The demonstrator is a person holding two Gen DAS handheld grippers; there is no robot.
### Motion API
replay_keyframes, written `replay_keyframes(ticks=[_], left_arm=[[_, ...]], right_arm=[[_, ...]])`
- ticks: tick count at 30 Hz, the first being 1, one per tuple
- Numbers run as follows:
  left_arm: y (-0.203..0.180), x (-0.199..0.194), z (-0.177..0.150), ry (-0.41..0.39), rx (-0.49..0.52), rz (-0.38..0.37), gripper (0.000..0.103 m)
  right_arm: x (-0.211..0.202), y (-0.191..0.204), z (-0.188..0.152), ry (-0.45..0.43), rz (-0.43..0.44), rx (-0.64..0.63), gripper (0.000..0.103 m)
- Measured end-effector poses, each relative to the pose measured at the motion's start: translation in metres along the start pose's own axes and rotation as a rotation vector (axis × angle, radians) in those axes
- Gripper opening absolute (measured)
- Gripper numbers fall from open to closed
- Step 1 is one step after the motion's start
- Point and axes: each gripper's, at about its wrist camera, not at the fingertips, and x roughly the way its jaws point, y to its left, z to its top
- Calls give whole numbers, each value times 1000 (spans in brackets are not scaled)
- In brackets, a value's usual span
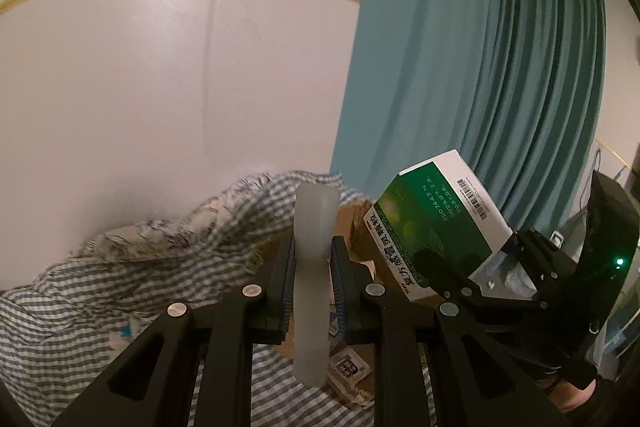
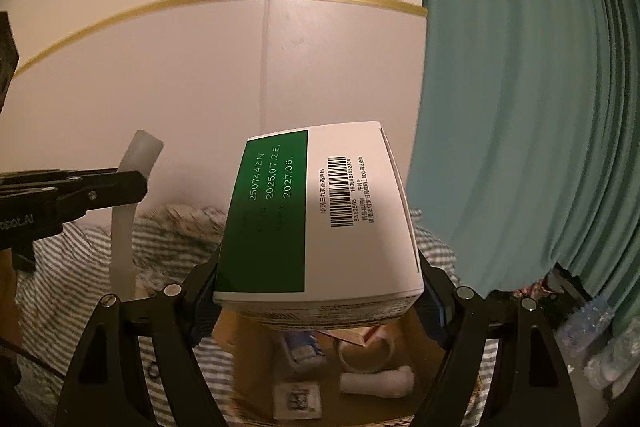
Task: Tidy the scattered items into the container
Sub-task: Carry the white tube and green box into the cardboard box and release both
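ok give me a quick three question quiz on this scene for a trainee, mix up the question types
1. True or false: the left claw is shut on the translucent white tube.
2. Multiple choice: what does the right claw hold? A) a roll of tape B) the green and white medicine box C) a sachet
3. Fill in: directly below the held box sits an open ______ box with small items already inside.

Key: 1 true; 2 B; 3 cardboard
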Motion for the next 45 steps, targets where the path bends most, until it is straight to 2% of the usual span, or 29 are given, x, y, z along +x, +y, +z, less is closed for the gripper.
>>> replay_keyframes(ticks=[10,19,28,32,33,34,35,37,39,43,45], left_arm=[[-9,73,-30,120,-1,-37,17],[-22,116,-42,191,12,-37,17],[-33,139,-48,229,29,-41,18],[-37,142,-44,231,28,-37,23],[-38,142,-42,231,22,-40,25],[-38,140,-40,228,13,-46,34],[-37,139,-39,222,7,-45,51],[-38,131,-34,187,-8,-35,70],[-38,124,-29,163,-18,-42,75],[-40,110,-19,137,-13,-24,76],[-39,102,-15,122,-23,-19,82]], right_arm=[[52,-42,-42,127,-15,51,79],[75,-62,-69,222,-59,56,79],[84,-66,-81,304,-81,58,80],[86,-68,-84,320,-107,57,81],[88,-70,-84,324,-110,60,81],[88,-71,-85,328,-109,65,81],[86,-73,-85,329,-110,71,84],[82,-71,-83,328,-118,71,88],[76,-71,-81,314,-131,65,88],[65,-70,-75,289,-143,71,89],[57,-71,-70,270,-147,78,89]])
